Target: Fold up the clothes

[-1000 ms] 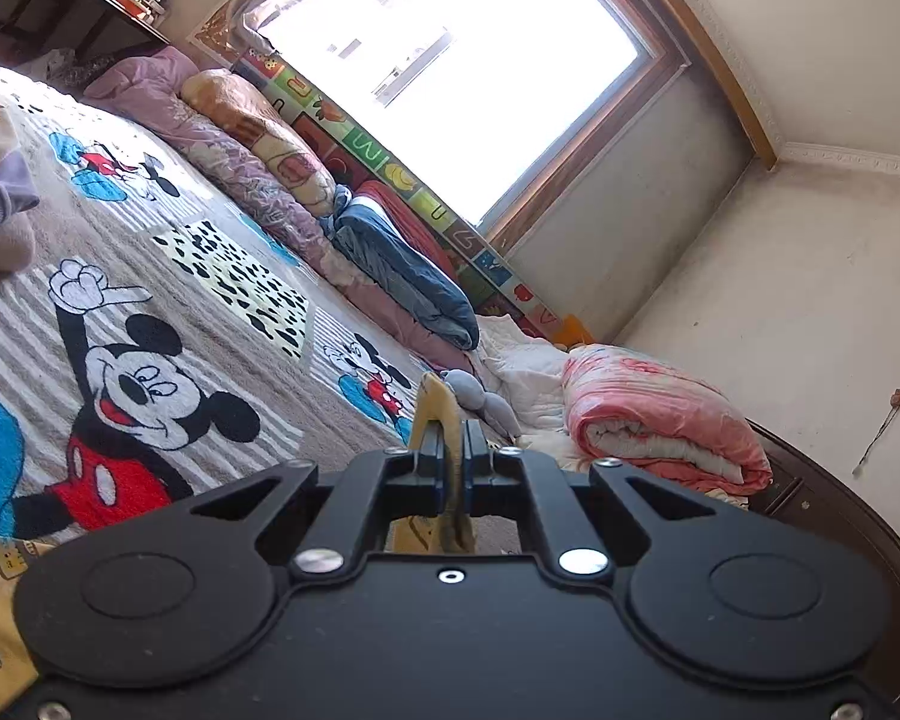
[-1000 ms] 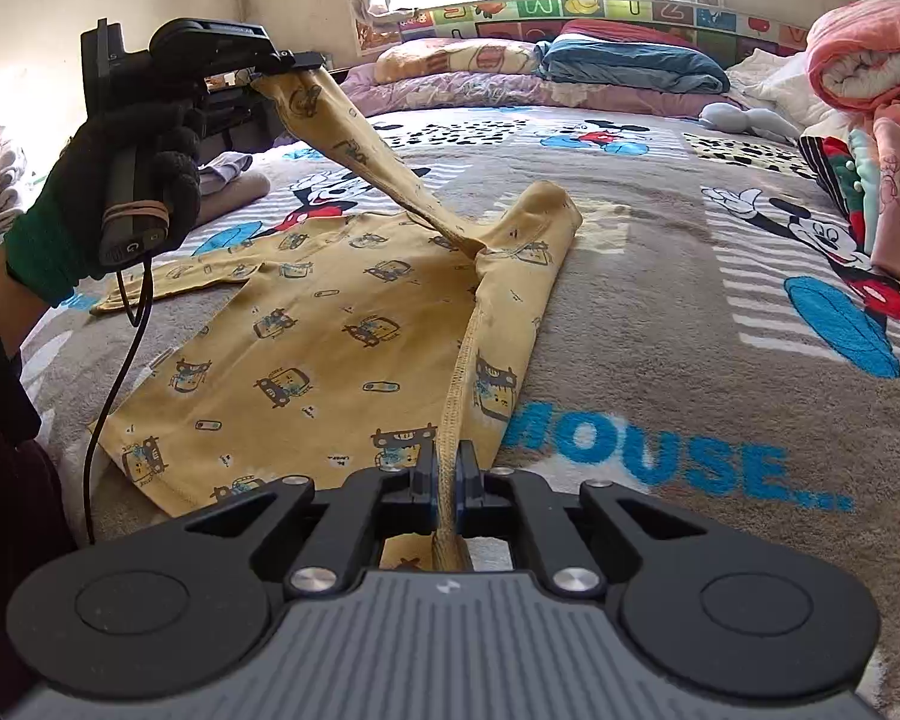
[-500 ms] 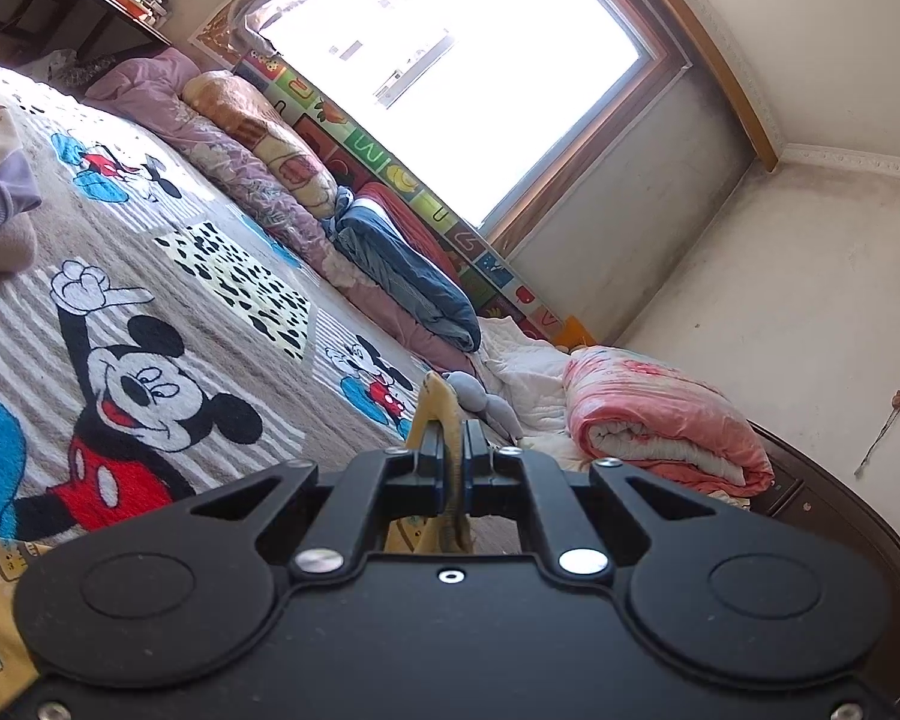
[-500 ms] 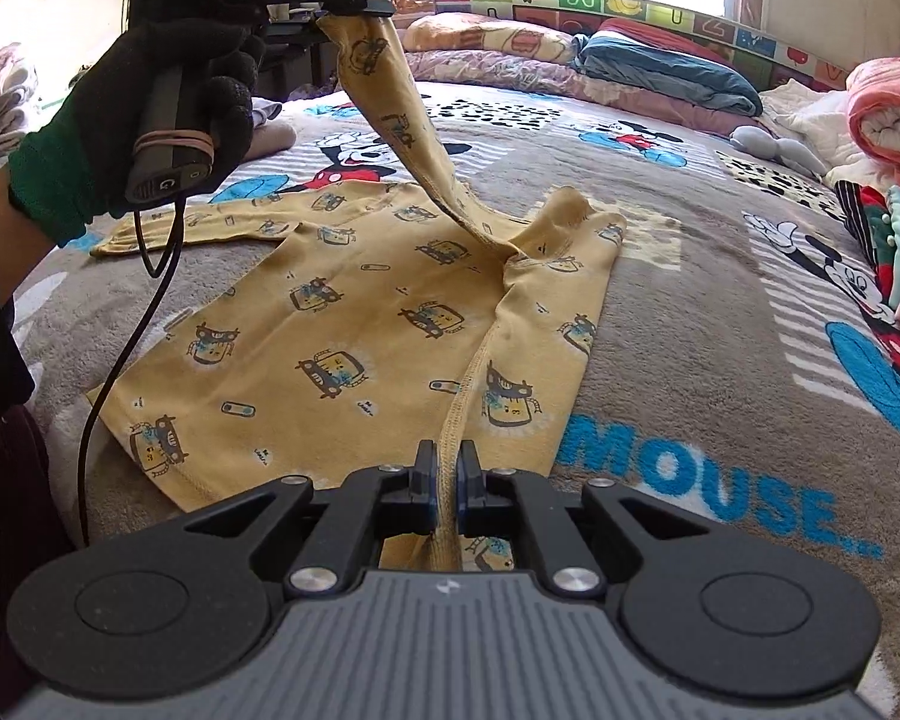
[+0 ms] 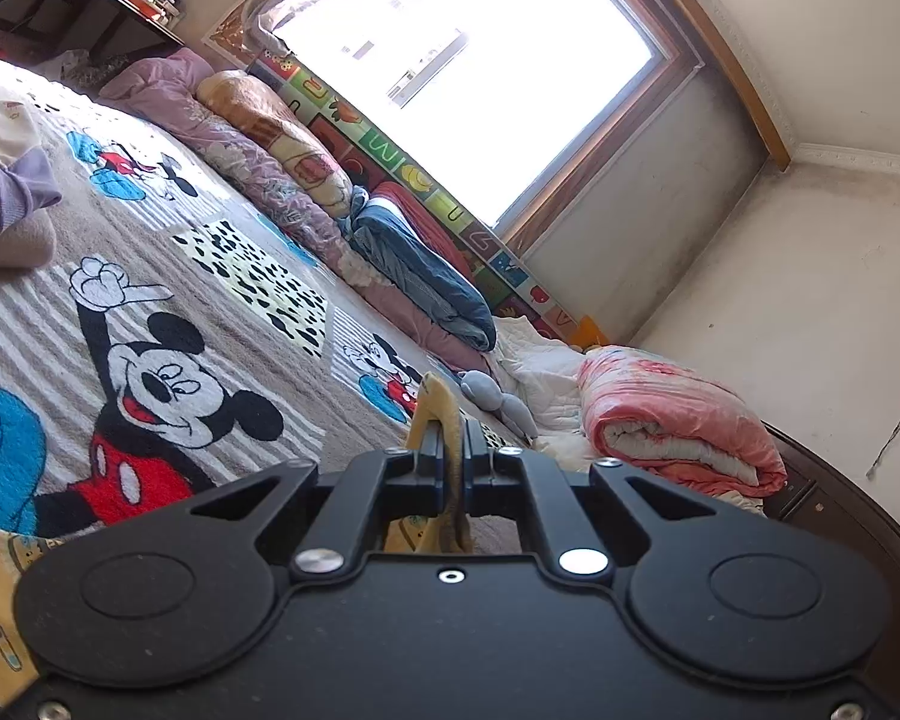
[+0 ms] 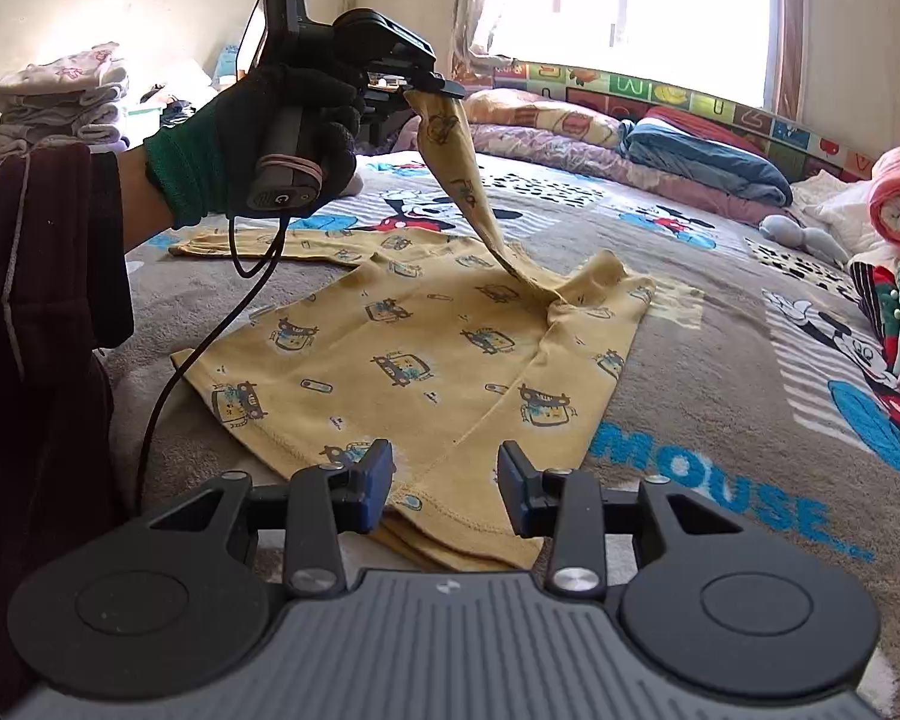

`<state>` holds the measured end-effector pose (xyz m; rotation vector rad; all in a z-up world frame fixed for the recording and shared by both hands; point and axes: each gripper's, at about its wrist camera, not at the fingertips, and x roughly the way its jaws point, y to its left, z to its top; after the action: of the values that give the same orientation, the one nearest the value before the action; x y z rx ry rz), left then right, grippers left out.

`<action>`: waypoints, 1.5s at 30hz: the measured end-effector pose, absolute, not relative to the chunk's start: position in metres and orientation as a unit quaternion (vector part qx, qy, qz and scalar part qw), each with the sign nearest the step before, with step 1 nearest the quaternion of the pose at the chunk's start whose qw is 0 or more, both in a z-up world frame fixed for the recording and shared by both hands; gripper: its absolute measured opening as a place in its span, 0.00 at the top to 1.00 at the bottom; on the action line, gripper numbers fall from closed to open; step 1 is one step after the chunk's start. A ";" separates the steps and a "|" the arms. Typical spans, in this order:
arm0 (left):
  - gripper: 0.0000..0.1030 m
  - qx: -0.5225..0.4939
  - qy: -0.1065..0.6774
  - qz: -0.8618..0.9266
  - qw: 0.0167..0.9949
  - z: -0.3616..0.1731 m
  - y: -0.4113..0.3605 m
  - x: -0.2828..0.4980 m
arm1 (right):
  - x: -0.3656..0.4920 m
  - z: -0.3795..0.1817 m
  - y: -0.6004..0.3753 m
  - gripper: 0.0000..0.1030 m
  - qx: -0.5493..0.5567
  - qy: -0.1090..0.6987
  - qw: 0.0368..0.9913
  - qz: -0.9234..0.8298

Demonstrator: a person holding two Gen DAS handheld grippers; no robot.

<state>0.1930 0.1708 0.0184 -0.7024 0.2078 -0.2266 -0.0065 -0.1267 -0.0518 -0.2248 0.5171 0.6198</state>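
Note:
A yellow child's shirt (image 6: pixel 426 354) with cartoon prints lies on the Mickey Mouse blanket (image 6: pixel 720 360), one side folded over. My left gripper (image 5: pixel 448 456) is shut on the end of the shirt's sleeve (image 5: pixel 435 414); in the right wrist view it (image 6: pixel 432 87) holds that sleeve (image 6: pixel 468 192) raised above the shirt. My right gripper (image 6: pixel 444 483) is open and empty, its blue pads (image 6: pixel 375 483) just above the shirt's near hem.
Rolled quilts and pillows (image 6: pixel 690 144) line the window side of the bed. A pink quilt (image 5: pixel 678 420) lies at the right. A stack of folded clothes (image 6: pixel 60 96) stands at the far left. A grey soft toy (image 6: pixel 804 234) lies on the blanket.
My right gripper has opened and let go of the shirt's hem, which now lies flat. My left gripper has carried the raised sleeve a little further over the shirt.

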 end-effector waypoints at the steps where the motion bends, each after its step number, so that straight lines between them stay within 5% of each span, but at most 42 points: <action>1: 0.97 -0.340 0.100 -0.112 0.929 0.019 0.171 0.192 | 0.000 -0.058 -0.123 0.52 -0.111 0.284 0.900 0.311; 15: 0.97 -0.307 0.166 -0.089 0.933 0.010 0.168 0.176 | 0.021 -0.062 -0.140 0.48 -0.033 0.296 0.893 0.337; 29: 0.97 -0.297 0.150 -0.039 0.942 0.025 0.149 0.118 | 0.037 -0.067 -0.159 0.48 0.041 0.310 0.887 0.341; 45: 0.97 -0.304 0.200 0.015 0.931 -0.008 0.172 0.092 | 0.042 -0.073 -0.156 0.46 0.034 0.323 0.880 0.347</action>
<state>0.0924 0.1715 -0.0076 -0.6220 0.4094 0.0307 0.0420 -0.1564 -0.0726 0.0709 0.6725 0.7224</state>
